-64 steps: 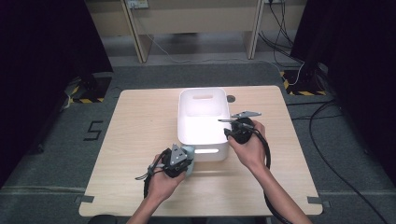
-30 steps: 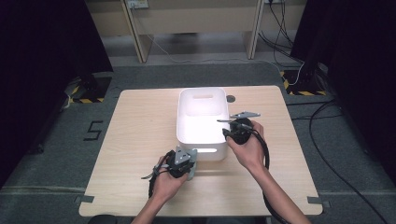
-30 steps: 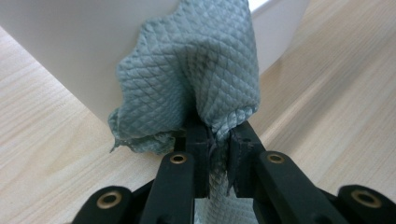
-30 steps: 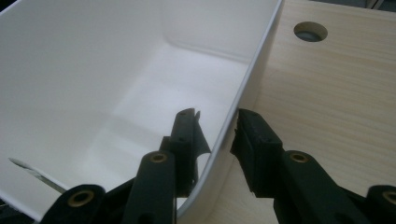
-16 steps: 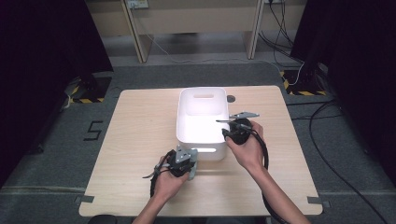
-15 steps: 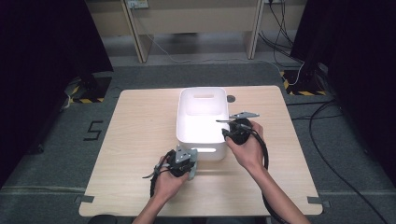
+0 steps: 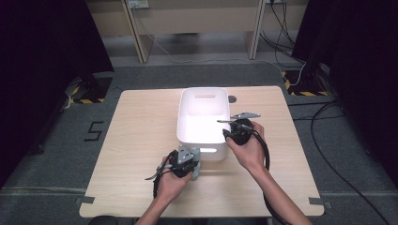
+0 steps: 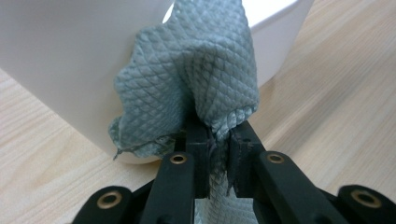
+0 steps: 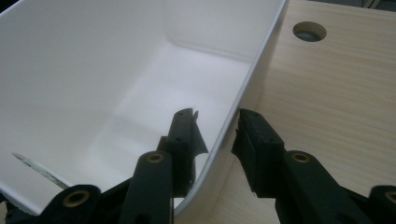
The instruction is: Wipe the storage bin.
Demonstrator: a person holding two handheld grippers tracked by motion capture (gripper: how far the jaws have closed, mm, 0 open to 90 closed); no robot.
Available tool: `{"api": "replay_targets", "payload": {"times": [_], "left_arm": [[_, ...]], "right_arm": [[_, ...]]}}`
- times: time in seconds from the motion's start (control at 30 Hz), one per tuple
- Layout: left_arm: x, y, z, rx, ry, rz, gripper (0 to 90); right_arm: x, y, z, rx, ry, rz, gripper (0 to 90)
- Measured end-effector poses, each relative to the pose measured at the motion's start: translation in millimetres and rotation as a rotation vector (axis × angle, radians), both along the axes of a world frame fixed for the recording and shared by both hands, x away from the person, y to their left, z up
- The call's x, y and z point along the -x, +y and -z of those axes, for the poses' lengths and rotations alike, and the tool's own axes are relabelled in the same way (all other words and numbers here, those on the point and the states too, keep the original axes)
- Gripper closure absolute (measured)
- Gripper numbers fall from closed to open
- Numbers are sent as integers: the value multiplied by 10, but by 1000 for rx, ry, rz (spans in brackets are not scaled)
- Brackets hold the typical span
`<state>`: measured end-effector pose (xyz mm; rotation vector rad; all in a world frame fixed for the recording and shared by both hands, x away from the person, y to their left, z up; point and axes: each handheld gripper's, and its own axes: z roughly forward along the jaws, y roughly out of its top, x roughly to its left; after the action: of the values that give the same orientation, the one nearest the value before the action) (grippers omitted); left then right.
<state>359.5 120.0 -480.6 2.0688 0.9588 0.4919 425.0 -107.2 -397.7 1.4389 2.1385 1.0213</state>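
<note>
While I pin the grey cloth (image 8: 196,88) against the white bin's (image 7: 202,117) near wall, left gripper (image 8: 217,140) pinches it | right gripper (image 9: 217,135) straddles the right rim, jaws just opening, not pressing | cloth soft, limp: I'd grip bunched | bin light, stiff, slick: I'd hold the rim

A pale wooden table (image 7: 141,140) stood on grey carpet, its grain running left to right. Directly on it sat a white plastic bin (image 7: 202,123), roughly in the middle and a touch right, its long sides running from near to far, with a handle slot in the near wall and another in the far wall. Just beyond the bin's far right corner, a round cable hole (image 7: 232,99) was cut into the tabletop, close to the far edge.
</note>
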Motion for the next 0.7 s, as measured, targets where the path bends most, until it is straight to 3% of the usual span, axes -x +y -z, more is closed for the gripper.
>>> {"api": "replay_targets", "payload": {"times": [0.37, 0.7], "left_arm": [[18, -12, -161, 41, -47, -7, 810], [42, -16, -301, 47, -80, 2, 810]], "right_arm": [[-6, 8, 5, -16, 6, 11, 660], [-5, 23, 5, -19, 7, 17, 654]]}}
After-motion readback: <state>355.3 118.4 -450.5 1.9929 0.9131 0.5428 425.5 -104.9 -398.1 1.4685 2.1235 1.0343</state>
